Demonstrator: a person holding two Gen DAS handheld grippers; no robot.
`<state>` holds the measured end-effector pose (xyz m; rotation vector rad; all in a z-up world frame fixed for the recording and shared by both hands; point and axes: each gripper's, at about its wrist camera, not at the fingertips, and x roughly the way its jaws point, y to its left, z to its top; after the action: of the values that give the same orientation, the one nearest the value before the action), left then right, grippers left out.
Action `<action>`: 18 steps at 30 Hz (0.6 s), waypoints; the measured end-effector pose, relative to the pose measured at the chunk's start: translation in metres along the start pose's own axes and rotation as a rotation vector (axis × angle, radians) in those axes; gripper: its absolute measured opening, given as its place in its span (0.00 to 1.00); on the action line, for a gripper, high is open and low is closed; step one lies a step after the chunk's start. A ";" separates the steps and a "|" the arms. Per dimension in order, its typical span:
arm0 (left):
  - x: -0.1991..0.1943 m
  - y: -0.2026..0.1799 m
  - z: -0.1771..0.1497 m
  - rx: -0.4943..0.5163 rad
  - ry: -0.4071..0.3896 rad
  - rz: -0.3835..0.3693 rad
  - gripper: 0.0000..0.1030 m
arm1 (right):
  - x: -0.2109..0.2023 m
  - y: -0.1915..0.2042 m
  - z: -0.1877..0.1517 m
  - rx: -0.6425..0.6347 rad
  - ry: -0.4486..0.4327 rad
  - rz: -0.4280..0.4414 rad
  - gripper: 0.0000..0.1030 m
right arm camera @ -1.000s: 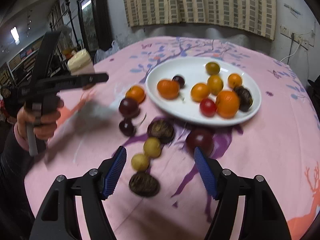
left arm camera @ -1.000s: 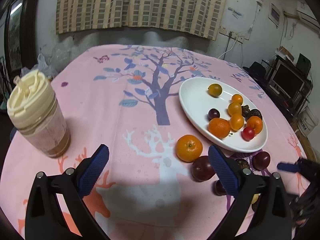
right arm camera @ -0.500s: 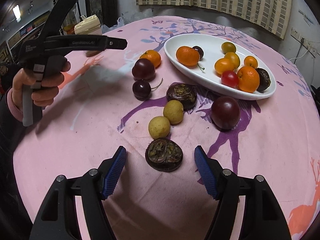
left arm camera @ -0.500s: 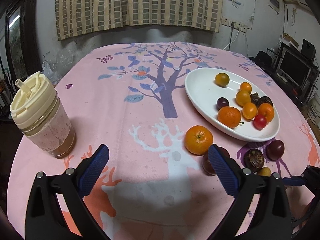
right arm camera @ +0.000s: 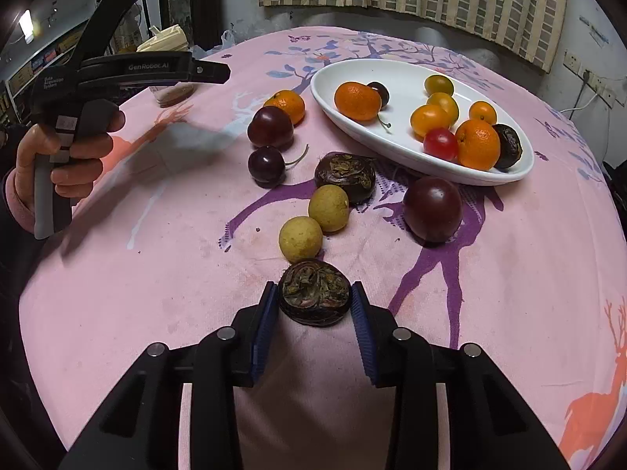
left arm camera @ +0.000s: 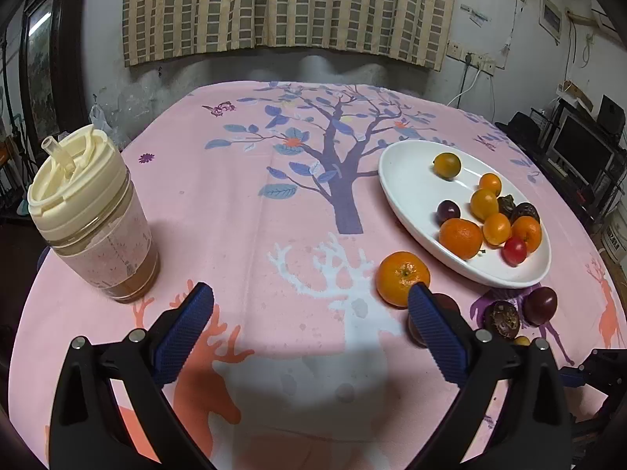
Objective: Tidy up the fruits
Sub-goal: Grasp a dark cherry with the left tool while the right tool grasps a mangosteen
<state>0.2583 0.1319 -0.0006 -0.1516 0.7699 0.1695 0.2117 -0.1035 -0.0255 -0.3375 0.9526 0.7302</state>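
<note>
**K:** Grip risk on the right claw (right arm camera: 314,305). Jaws are closing around the wrinkled dark fruit (right arm camera: 314,291), which sits on the table (right arm camera: 156,274) between the blue pads, at the near end of the loose row. Both pads look to be touching its sides.

**M:** Shell looks dried and uneven. Crush risk?

**K:** Possible. My guess is the rind is brittle or hollow, so too much squeeze could dent it. Too little and it rolls out, since the pads catch it on its rounded flanks near their tips, not deep in the jaws.

**M:** Neighbours?

**K:** Yellow fruit (right arm camera: 300,239) lies just beyond it, nearly touching. A forward nudge during the lift could knock it into the second yellow fruit (right arm camera: 328,208) and scatter the row toward the table edge.

**M:** Drop target?

**K:** White plate (right arm camera: 395,145), well apart from the grasp and already crowded on its right half: oranges, a red cherry tomato (right arm camera: 440,144), another wrinkled one (right arm camera: 507,145). Releasing onto that pile could bounce things over the low rim. The bare left half is safer.

**M:** Left side?

**K:** Left claw (left arm camera: 309,321) is spread wide, nothing in it, hovering over bare cloth. Its right finger (left arm camera: 437,333) is close to the loose orange (left arm camera: 403,278) and a dark plum behind it. A careless sweep would roll them. Tumbler (left arm camera: 92,219) stands off to its left, well clear.
</note>
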 end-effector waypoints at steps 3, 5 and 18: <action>-0.005 -0.006 -0.002 0.014 0.003 -0.073 0.95 | -0.005 -0.013 0.002 0.071 -0.023 0.026 0.37; -0.010 -0.018 -0.007 0.061 0.006 -0.151 0.95 | -0.009 -0.025 0.003 0.136 -0.044 0.051 0.37; -0.005 -0.106 -0.056 0.398 0.103 -0.308 0.56 | -0.008 -0.054 -0.002 0.307 -0.033 0.086 0.37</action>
<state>0.2389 0.0168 -0.0292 0.1006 0.8582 -0.2858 0.2451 -0.1465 -0.0226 -0.0150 1.0359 0.6536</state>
